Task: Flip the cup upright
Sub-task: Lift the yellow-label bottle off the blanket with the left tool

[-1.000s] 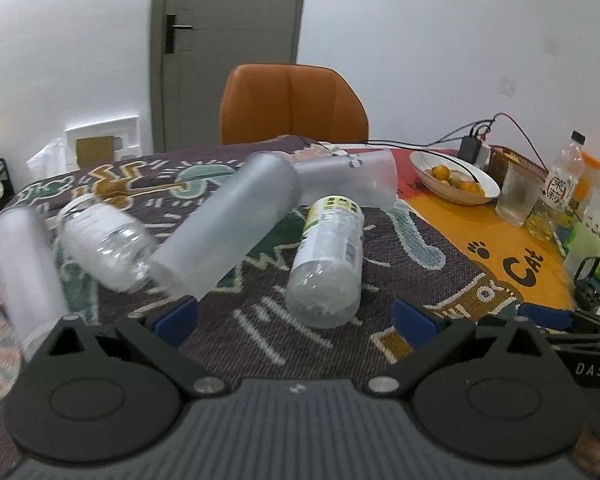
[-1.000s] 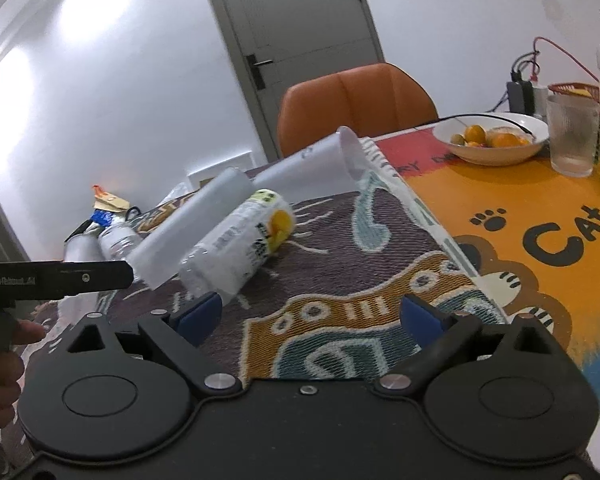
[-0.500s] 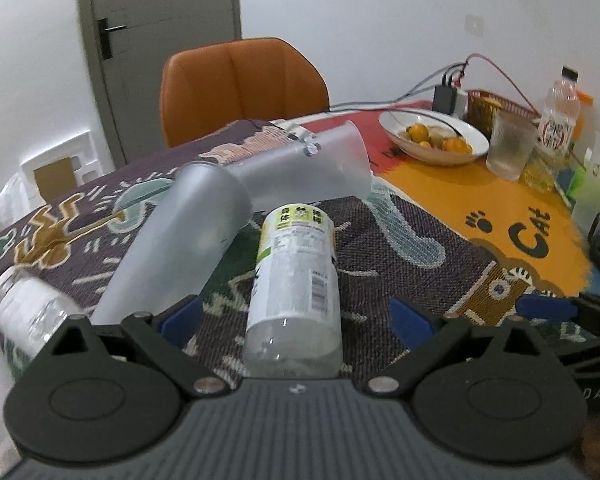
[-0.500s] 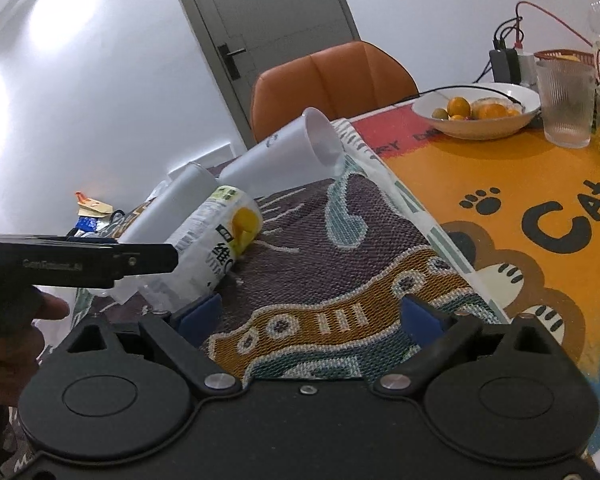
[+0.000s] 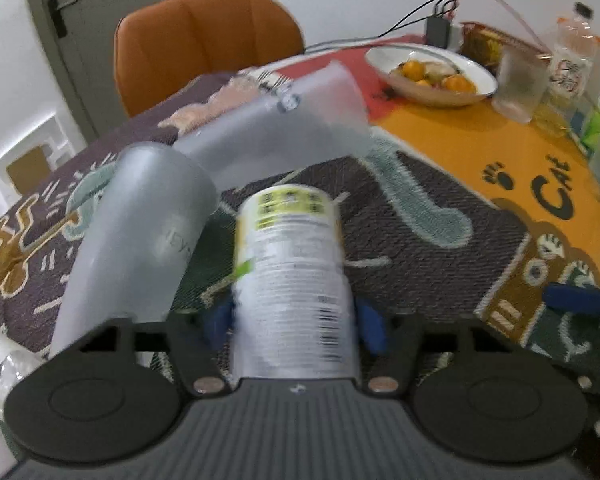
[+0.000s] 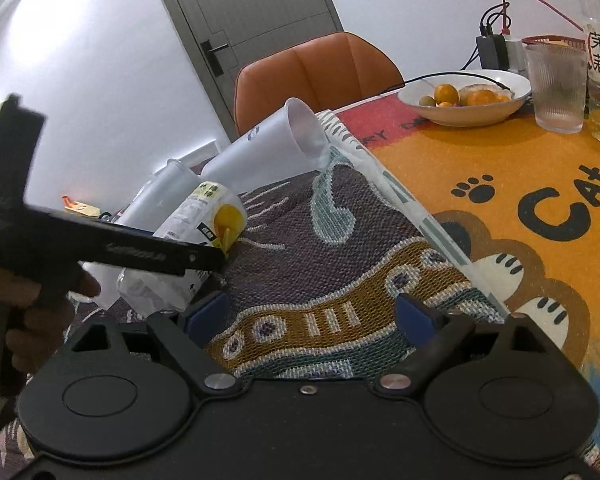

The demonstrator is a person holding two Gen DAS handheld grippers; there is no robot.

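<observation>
The left black two-finger tool with blue pads [image 5: 294,322] is held low over the desk, pointing forward along it. Its blue-padded fingers [image 5: 370,326] have drawn in close and press the two sides of a lying clear plastic bottle with a white and yellow label [image 5: 292,264], one pad on each side. From the right wrist view the same tool shows as a long black bar crossing the left edge, gripped at its handle by the person's bare left hand [image 6: 36,312]. The right black two-finger tool with blue pads [image 6: 310,314] sits near the desk's near edge with its fingers [image 6: 414,314] spread wide, nothing between them.
</observation>
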